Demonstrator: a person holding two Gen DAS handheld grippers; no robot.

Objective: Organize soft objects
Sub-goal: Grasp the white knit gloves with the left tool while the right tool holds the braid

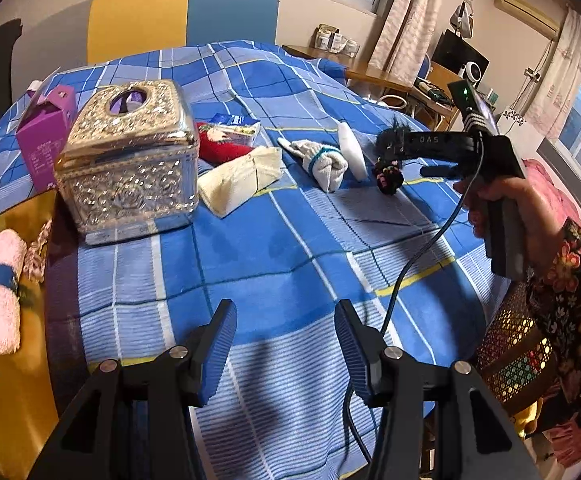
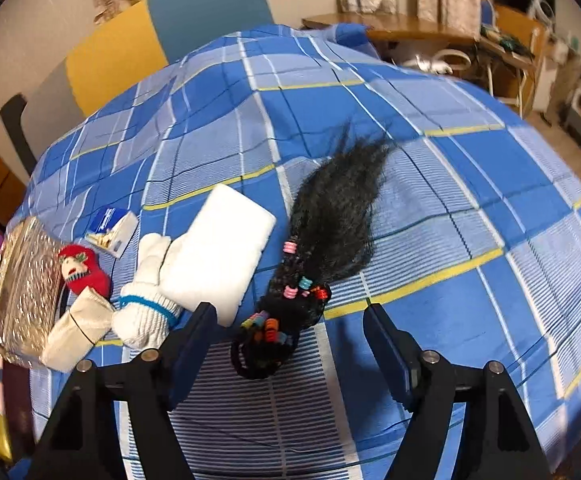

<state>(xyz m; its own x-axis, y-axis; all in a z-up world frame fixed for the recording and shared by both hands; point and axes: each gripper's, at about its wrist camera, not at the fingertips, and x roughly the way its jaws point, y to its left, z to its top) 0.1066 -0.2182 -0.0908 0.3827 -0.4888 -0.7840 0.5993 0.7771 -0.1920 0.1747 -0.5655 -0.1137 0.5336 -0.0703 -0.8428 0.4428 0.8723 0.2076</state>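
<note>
**Black hairpiece on the checked cloth, both claws apart**

A black hairpiece (image 2: 322,240) with coloured beads lies on the blue checked cloth (image 2: 470,184), its banded end between the right gripper's (image 2: 290,332) spread fingers, unpinched. At its nine o'clock sit a white sponge (image 2: 218,248) and white glove (image 2: 146,296). The left gripper (image 1: 286,344) hangs apart, empty.

Pink towel roll (image 1: 0,300) cut off left
</note>
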